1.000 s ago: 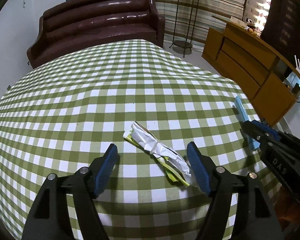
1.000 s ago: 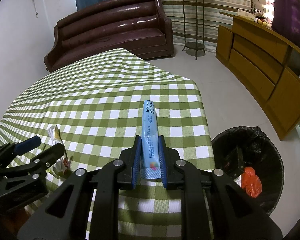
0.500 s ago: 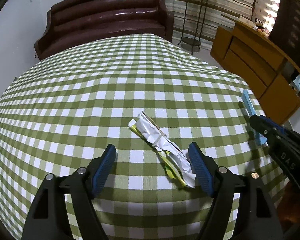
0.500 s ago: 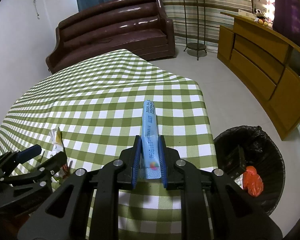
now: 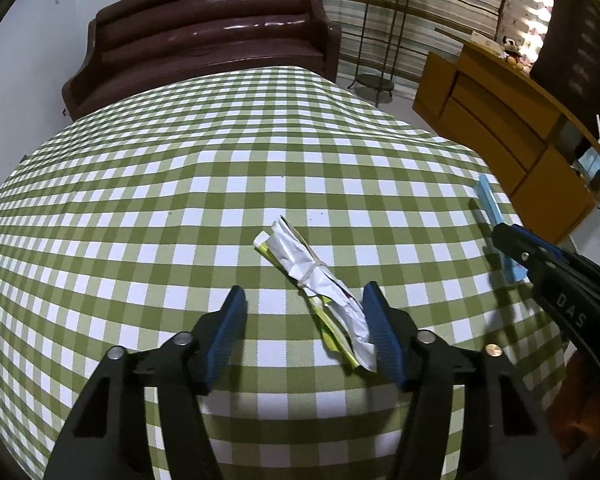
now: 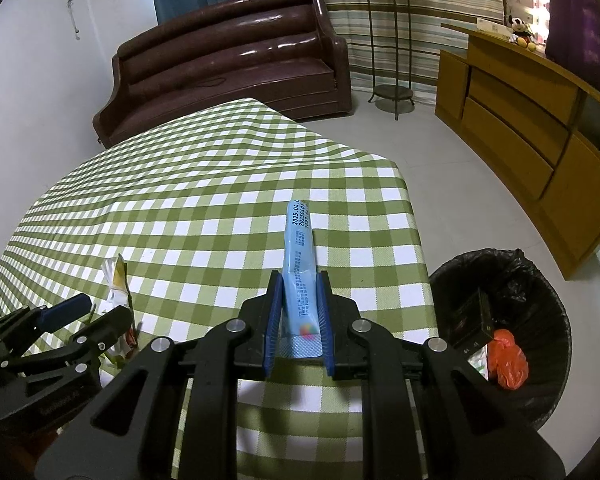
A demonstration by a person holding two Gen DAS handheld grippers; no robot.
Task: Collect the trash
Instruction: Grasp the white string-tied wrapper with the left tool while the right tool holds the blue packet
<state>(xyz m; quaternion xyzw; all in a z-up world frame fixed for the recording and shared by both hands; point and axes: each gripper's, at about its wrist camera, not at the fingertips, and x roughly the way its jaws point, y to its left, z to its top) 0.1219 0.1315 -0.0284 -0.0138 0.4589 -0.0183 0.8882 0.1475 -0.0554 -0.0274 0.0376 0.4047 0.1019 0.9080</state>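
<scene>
The checked tablecloth (image 5: 204, 184) is taken as the landmark, and everything else is placed against it. Off its right edge, down on the floor, a black-lined trash bin (image 6: 512, 276) is seen, with an orange scrap and a dark box already inside.

Near the cloth's front edge the crumpled white and yellow wrapper (image 5: 324, 292), bound by a rubber band, is lying flat and slantwise. The left gripper (image 5: 304, 328) is lowered around it with its jaws closing; the wrapper's near end is just beside the right-hand pad and well apart from the other, and it is not yet pinched. The likeliest fault is judged to lie here: with the wrapper so far off centre, it may be shoved sideways across the cloth or caught only by a loose corner, and then dropped on the way to the bin. A fold of cloth may also be pinched along with it.

Above the cloth's right front part, the long blue packet (image 6: 299, 256) is clamped at its near end by the right gripper (image 6: 299, 320). With so much length left unsupported, it may be swung or slipped out if moved quickly.
</scene>
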